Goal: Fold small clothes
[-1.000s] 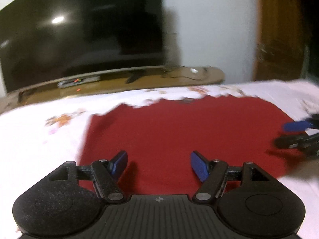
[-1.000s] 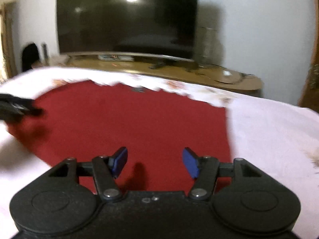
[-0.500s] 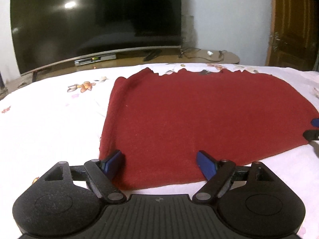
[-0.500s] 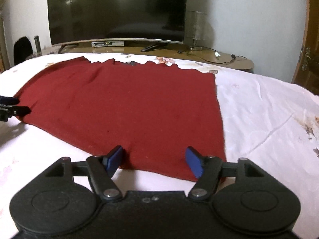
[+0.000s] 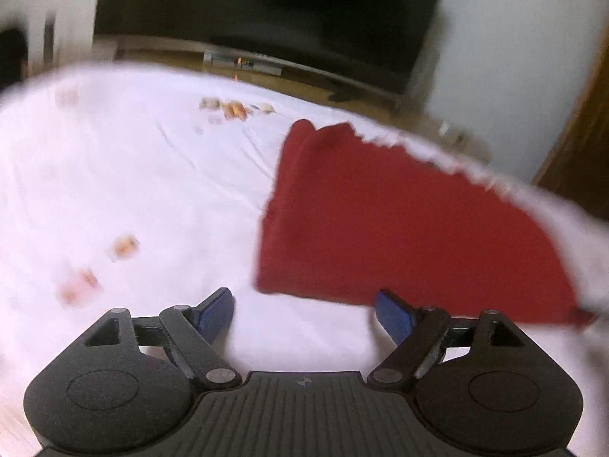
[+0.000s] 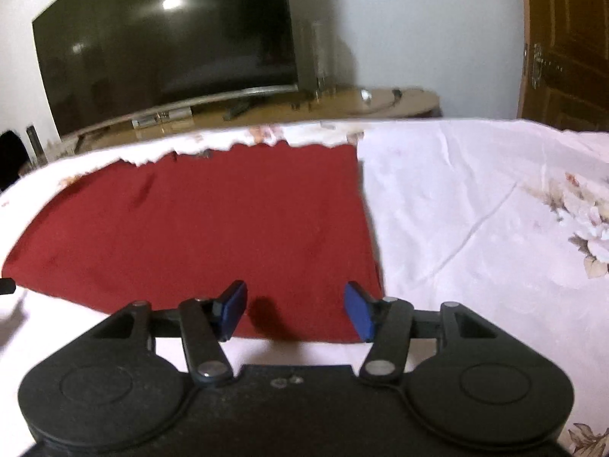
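A dark red cloth (image 5: 403, 228) lies flat on the white floral bedsheet (image 5: 133, 190); it also shows in the right wrist view (image 6: 228, 236). My left gripper (image 5: 304, 314) is open and empty, just off the cloth's near left corner, over bare sheet. My right gripper (image 6: 295, 310) is open and empty, its blue pads (image 6: 232, 310) straddling the cloth's near edge by the near right corner. The left wrist view is blurred by motion.
A large dark TV (image 6: 163, 42) stands on a wooden cabinet (image 6: 380, 103) past the far edge of the bed. A wooden door (image 6: 567, 45) is at the right. The sheet (image 6: 475, 209) stretches to the right of the cloth.
My left gripper has swung left, off the cloth's near edge to beside its left corner. My right gripper has shifted slightly toward the cloth's near right corner. Both stay open.
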`<state>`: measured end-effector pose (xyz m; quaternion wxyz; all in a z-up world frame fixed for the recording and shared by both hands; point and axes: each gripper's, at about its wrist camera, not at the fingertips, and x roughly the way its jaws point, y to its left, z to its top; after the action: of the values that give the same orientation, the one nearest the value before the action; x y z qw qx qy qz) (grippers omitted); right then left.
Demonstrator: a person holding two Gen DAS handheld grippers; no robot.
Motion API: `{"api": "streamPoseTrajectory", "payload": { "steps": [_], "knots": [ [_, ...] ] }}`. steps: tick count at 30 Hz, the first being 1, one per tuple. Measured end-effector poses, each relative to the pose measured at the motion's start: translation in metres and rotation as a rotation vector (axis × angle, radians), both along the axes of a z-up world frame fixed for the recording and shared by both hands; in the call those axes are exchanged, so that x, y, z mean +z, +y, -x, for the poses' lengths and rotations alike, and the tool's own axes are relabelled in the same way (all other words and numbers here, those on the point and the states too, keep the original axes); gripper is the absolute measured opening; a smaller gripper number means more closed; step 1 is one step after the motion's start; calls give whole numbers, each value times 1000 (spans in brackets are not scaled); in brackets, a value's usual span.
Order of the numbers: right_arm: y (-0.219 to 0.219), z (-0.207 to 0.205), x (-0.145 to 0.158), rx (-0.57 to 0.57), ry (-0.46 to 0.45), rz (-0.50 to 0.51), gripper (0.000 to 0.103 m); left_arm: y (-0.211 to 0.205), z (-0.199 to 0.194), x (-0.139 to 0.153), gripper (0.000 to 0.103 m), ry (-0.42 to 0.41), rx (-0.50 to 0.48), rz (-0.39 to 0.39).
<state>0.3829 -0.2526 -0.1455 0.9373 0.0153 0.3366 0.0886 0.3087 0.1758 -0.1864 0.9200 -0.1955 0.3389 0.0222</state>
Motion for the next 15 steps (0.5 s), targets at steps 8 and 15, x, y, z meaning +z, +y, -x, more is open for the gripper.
{"api": "streamPoseTrajectory", "payload": {
  "steps": [8,15],
  "knots": [
    [17,9,3,33,-14,-58,56,33,8,-53,43,-12,193,612],
    [36,-5,9,62,-14,-107,56,41,0,-71,31,-58,272,699]
  ]
}}
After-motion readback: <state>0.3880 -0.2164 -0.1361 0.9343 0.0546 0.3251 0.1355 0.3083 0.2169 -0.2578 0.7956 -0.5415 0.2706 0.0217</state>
